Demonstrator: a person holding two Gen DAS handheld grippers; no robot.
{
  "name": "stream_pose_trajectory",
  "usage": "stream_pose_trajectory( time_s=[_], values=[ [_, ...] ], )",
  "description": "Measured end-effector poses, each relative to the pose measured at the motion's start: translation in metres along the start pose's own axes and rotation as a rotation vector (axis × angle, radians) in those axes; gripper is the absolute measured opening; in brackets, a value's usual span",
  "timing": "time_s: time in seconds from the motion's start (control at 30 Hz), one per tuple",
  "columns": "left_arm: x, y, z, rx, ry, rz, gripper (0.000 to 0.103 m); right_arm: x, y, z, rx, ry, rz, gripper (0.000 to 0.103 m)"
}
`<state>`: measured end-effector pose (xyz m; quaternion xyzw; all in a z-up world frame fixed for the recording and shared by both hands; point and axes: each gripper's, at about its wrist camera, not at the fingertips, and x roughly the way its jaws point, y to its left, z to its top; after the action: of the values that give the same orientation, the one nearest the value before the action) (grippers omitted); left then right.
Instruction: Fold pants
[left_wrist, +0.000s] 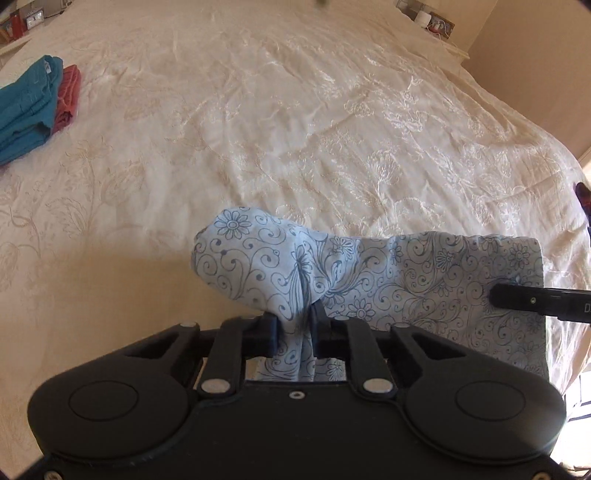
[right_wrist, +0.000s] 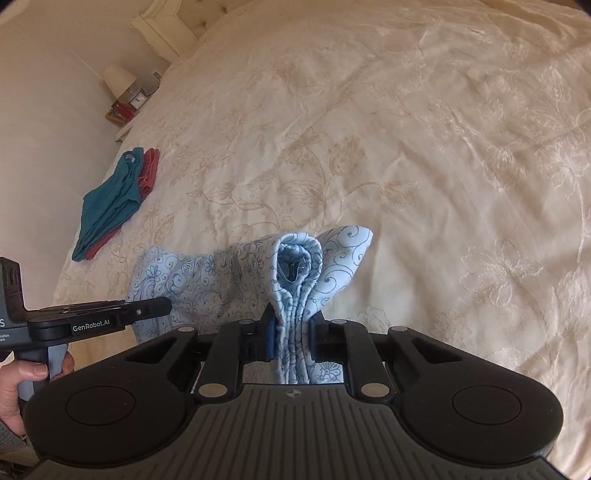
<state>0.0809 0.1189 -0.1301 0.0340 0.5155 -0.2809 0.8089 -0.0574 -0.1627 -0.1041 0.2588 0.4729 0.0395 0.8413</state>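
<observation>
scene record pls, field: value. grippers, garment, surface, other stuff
left gripper: shut on blue floral pants
right gripper: shut on the same pants, bunched layers between the fingers
pants state: held up between both grippers, above the bed
surface: cream embroidered bedspread
other items: teal folded garment lying on a red one, near the bed's left edge

Pale blue floral pants (left_wrist: 369, 273), pinched in left gripper (left_wrist: 293, 325); cream bed (left_wrist: 295, 129); teal (left_wrist: 29, 107) and red (left_wrist: 68, 98) folded garments far left.
</observation>
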Motion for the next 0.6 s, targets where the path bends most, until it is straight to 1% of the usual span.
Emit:
stream_pose_trajectory(
  time_s=[0.1, 0.23, 0.3, 0.33, 0.37, 0.4, 0.43, 0.47, 0.53, 0.57, 0.6],
  values=[
    [-0.007, 0.014, 0.036, -0.010, -0.041, -0.006, 0.022, 0.007, 0.007, 0.038, -0.016, -0.028, 0.033, 0.016],
    [0.005, 0.031, 0.081, 0.003, -0.079, -0.003, 0.023, 0.032, 0.009, 0.080, -0.041, -0.027, 0.052, 0.016],
    [0.021, 0.038, 0.099, 0.016, -0.076, 0.015, 0.027, 0.050, 0.009, 0.097, -0.073, -0.036, 0.041, 0.016],
    [0.034, 0.043, 0.105, 0.013, -0.067, 0.033, 0.036, 0.061, 0.009, 0.104, -0.079, -0.038, 0.024, 0.017],
    [0.044, 0.046, 0.110, 0.010, -0.060, 0.051, 0.044, 0.071, 0.007, 0.109, -0.083, -0.048, -0.004, 0.018],
    [0.056, 0.053, 0.112, 0.007, -0.048, 0.110, 0.047, 0.080, 0.003, 0.113, -0.088, -0.057, -0.040, 0.019],
    [0.066, 0.058, 0.113, 0.006, -0.048, 0.183, 0.047, 0.092, -0.003, 0.118, -0.096, -0.055, -0.097, 0.024],
    [0.076, 0.062, 0.113, 0.013, -0.044, 0.261, 0.046, 0.103, -0.009, 0.121, -0.101, -0.042, -0.165, 0.024],
    [0.090, 0.068, 0.113, 0.023, -0.002, 0.367, 0.044, 0.119, -0.021, 0.124, -0.095, -0.011, -0.306, 0.024],
    [0.092, 0.068, 0.111, 0.029, 0.012, 0.379, 0.044, 0.120, -0.026, 0.124, -0.084, -0.014, -0.340, 0.024],
    [0.090, 0.066, 0.108, 0.036, 0.008, 0.376, 0.044, 0.117, -0.028, 0.124, -0.073, -0.032, -0.347, 0.024]
  ],
)
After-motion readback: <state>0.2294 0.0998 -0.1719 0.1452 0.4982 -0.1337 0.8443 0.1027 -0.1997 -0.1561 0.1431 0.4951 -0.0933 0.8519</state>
